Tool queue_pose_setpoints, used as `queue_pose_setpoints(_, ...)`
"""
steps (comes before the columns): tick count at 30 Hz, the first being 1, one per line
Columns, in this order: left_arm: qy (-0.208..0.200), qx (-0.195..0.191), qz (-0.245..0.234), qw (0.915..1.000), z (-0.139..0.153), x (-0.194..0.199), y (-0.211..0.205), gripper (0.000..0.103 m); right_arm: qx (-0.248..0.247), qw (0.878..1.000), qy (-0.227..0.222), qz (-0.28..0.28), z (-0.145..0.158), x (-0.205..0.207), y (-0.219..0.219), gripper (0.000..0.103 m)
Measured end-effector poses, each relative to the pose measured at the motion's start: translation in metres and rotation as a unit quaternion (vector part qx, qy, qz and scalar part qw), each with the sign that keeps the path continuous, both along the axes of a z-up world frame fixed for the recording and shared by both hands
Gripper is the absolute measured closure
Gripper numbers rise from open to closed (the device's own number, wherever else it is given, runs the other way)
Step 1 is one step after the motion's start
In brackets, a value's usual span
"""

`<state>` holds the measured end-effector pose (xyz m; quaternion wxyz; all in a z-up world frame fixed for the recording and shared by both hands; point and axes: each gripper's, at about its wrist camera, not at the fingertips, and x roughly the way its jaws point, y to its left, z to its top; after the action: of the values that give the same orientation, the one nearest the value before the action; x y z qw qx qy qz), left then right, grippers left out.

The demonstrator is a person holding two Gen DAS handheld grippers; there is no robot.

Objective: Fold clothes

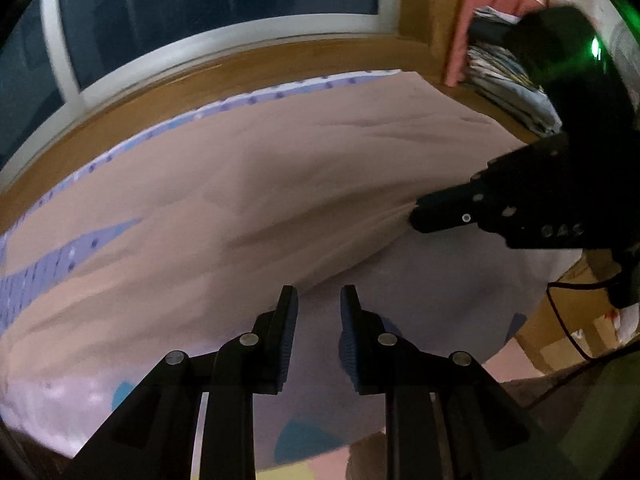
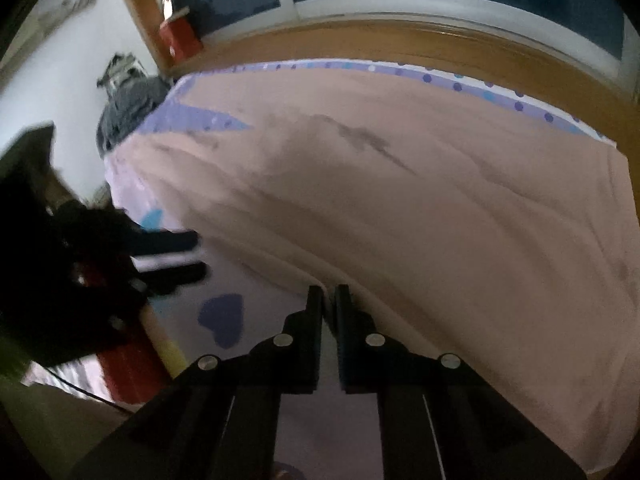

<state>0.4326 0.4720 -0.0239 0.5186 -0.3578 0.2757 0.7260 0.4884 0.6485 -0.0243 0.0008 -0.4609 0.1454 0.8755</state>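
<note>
A large pink cloth [image 1: 280, 168] [image 2: 400, 200] lies spread over a bed with a lavender dotted sheet [image 1: 40, 276] [image 2: 440, 78]. My right gripper [image 2: 329, 292] is shut on the cloth's near edge. In the left wrist view my right gripper [image 1: 414, 216] pinches that edge, and creases fan out from its tip. My left gripper [image 1: 319, 294] hovers at the same edge further along, its jaws apart, with only the sheet showing in the gap. From the right wrist view my left gripper [image 2: 198, 256] stands left of the cloth, with light fabric showing between its fingers.
A wooden ledge [image 1: 240, 56] under a dark window runs behind the bed. A stack of folded laundry [image 1: 508, 80] sits by a pink curtain [image 1: 492, 0]. A dark heap of clothes [image 2: 128, 108] and a red box [image 2: 180, 36] are at the far left. A black cable [image 1: 560, 320] hangs by the bed's side.
</note>
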Motion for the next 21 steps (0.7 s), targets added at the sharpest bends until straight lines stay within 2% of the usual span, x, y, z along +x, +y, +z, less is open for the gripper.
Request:
queue_pose_setpoints(2,0.014,-0.001,-0.013,0.9998,-0.003,0.002,0.009,0.081,-0.014,1.0,0.005,-0.005,0.008,0.004,0.003,0.098)
queue_pose_setpoints(7,0.029,-0.005,-0.037,0.9989,-0.012,0.002,0.028,0.081,-0.013,1.0,0.003,-0.009,0.011,0.002,-0.004,0.098)
queue_pose_setpoints(17,-0.019,-0.001,-0.003,0.9998,-0.025,-0.017,0.041,0.081,-0.019,0.999,0.001,-0.03,0.008,0.004,-0.003,0.098)
queue_pose_setpoints(21,-0.018,0.001,0.0,0.9998,-0.027,-0.016,0.041,0.081,-0.017,0.999,-0.006,-0.042,0.005,0.006,-0.007,0.098)
